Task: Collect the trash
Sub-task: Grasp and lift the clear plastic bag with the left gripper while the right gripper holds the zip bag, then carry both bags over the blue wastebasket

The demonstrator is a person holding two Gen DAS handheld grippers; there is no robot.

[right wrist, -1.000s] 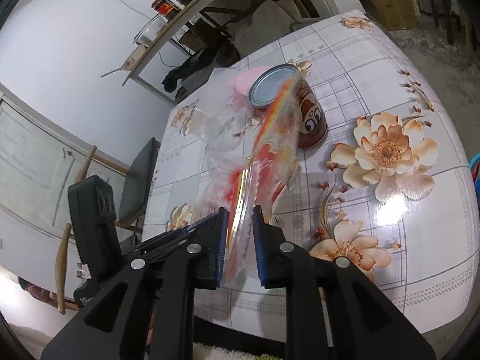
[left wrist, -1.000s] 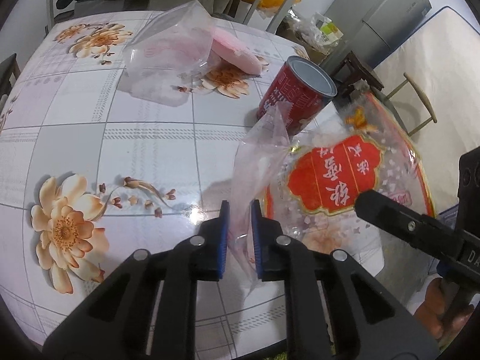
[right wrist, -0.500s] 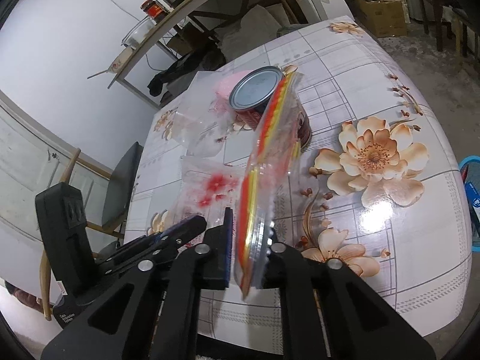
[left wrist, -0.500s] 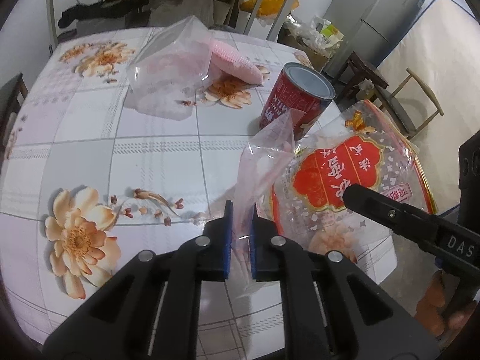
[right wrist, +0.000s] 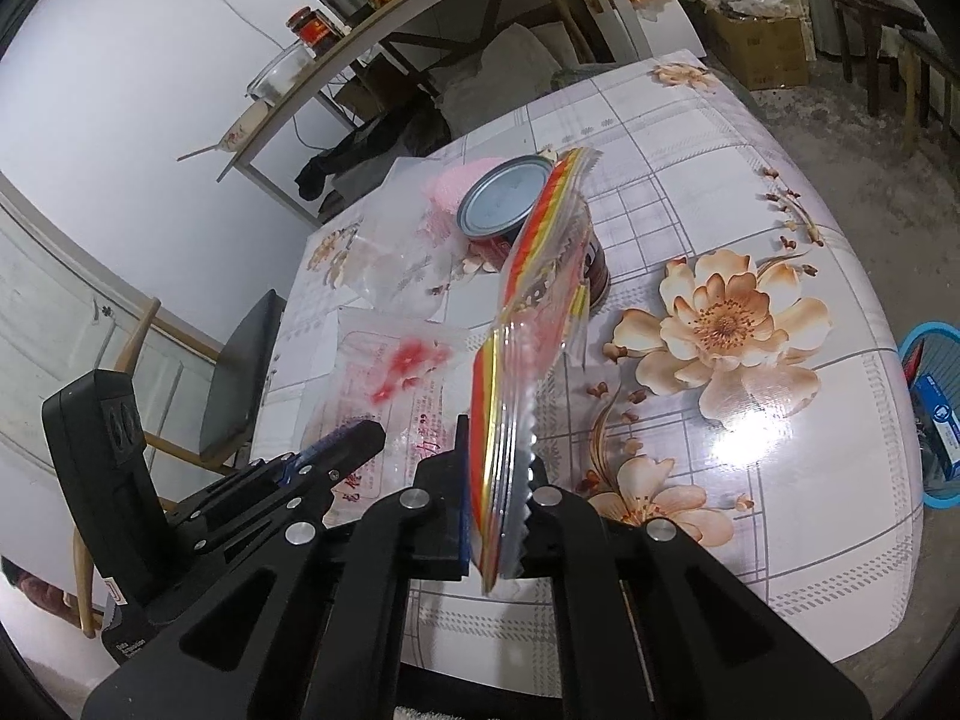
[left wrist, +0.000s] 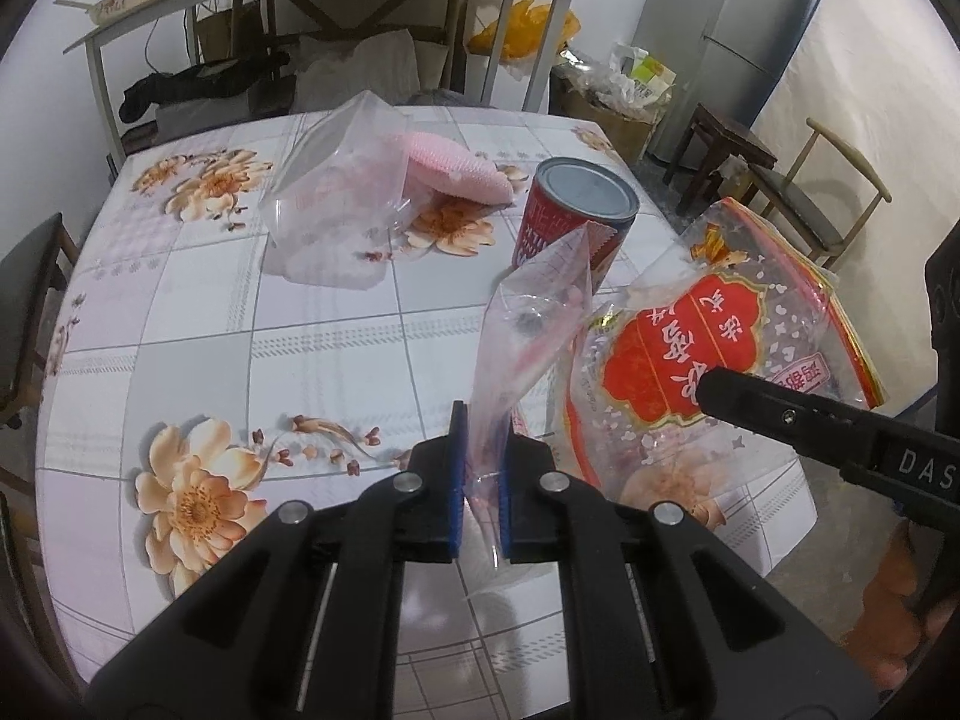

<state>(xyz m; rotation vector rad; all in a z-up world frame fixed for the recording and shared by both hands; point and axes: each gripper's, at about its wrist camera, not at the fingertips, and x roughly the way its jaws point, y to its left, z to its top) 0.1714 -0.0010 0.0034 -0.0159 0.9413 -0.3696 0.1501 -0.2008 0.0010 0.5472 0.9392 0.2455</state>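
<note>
**Trash wrappers pinched in both grippers**

Trash here is two plastic bags. The left gripper [left wrist: 478, 480] has its jaws pressed together on the lower corner of a clear thin bag [left wrist: 534, 324], which stands up from the pads, above the bench [left wrist: 210, 312]. The jaws have just been closing, with the film between them. To the right of it, the right gripper [right wrist: 495, 516] pinches the edge of a red printed bag [left wrist: 708, 354]; its jaws have also just been closing on this bag, which rises edge-on in front of the right wrist camera. Just beyond both bags a red can [left wrist: 573, 210] stands upright on the bench. Farther ahead lie a clear container [left wrist: 336, 198] and a pink pad [left wrist: 450, 165], touching. A blue basket [right wrist: 930, 420] is on the floor, right of the right gripper.
</note>
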